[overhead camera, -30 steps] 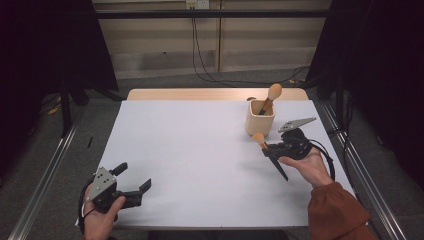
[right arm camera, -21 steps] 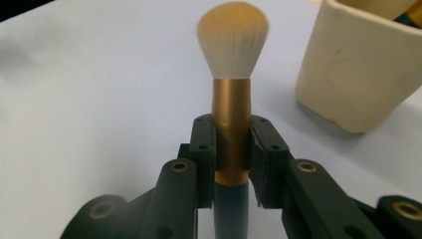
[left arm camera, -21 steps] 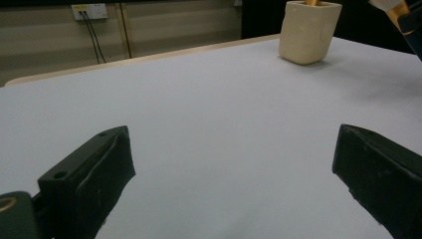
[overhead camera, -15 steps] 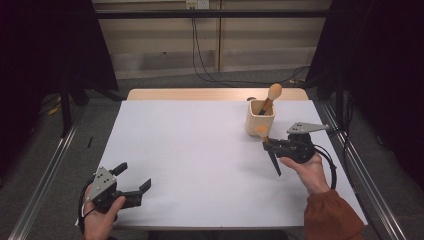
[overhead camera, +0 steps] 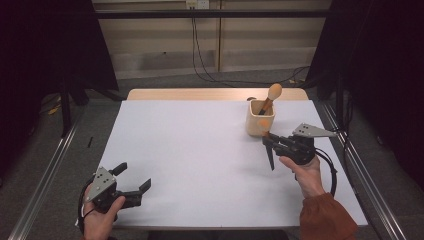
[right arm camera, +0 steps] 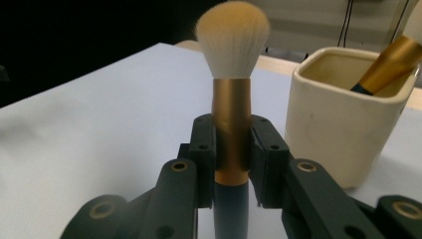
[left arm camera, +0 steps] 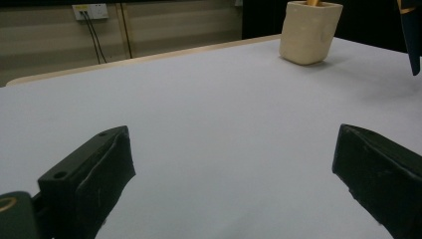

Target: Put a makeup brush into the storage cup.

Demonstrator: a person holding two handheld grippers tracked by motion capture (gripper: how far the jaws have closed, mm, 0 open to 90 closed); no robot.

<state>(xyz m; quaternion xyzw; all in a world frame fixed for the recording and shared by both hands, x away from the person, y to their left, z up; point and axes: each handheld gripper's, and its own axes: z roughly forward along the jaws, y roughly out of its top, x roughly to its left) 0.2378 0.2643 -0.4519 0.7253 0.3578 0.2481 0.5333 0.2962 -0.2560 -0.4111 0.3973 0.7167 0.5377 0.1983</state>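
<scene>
The right gripper [right arm camera: 231, 149] clamps a makeup brush [right arm camera: 232, 94] by its gold ferrule, bristles ahead of the jaws. Just beyond and to one side stands the cream holder [right arm camera: 343, 124] with another brush [right arm camera: 390, 62] leaning inside. This looks like a carry step; next, the brush likely needs lining up over the holder's mouth. The left gripper [overhead camera: 131, 186] rests wide open and empty, well apart.

Two makeup brushes [right arm camera: 232, 99] [overhead camera: 270, 98], one cream holder cup [overhead camera: 259, 119] and two handheld grippers [overhead camera: 131, 185] [overhead camera: 269, 147] are counted on one white table [overhead camera: 200, 150].
</scene>
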